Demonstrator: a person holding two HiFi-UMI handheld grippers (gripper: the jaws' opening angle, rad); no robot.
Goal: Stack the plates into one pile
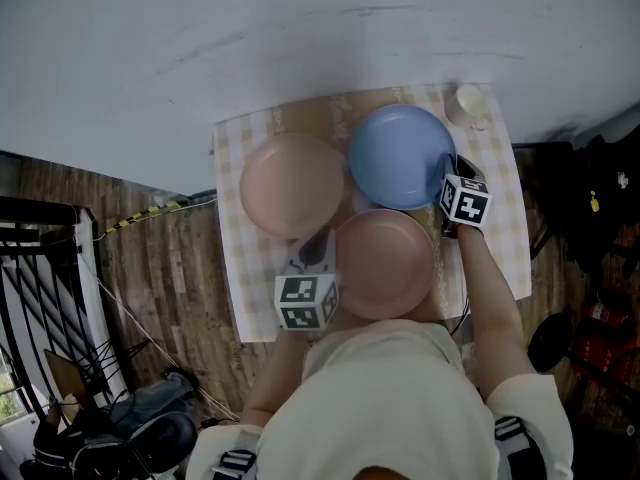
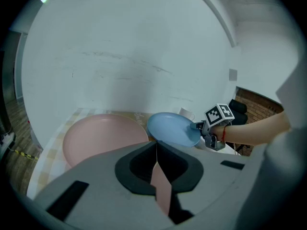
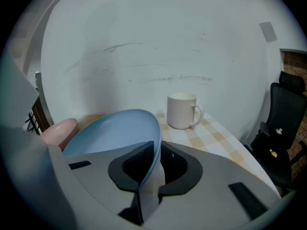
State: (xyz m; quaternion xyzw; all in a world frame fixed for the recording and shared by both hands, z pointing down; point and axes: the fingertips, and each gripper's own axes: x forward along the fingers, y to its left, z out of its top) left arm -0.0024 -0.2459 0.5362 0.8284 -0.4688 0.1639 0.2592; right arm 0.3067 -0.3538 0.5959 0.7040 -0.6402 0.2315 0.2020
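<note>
Pinching the blue plate (image 1: 400,156) at four o'clock, the right gripper (image 1: 449,175) looks set to lift it; the left gripper (image 1: 318,250) clamps the near pink plate (image 1: 388,265) at nine, likely steadying it.

Am noting white mug (image 3: 182,110) standing upright on checked tablecloth (image 1: 510,198), far right corner. Black office chair (image 3: 283,128) standing off to right. Wooden floor (image 1: 170,288) showing at left; black metal rack (image 1: 40,258) standing on it, yellow-black tape (image 1: 140,216) lying beside cloth.
</note>
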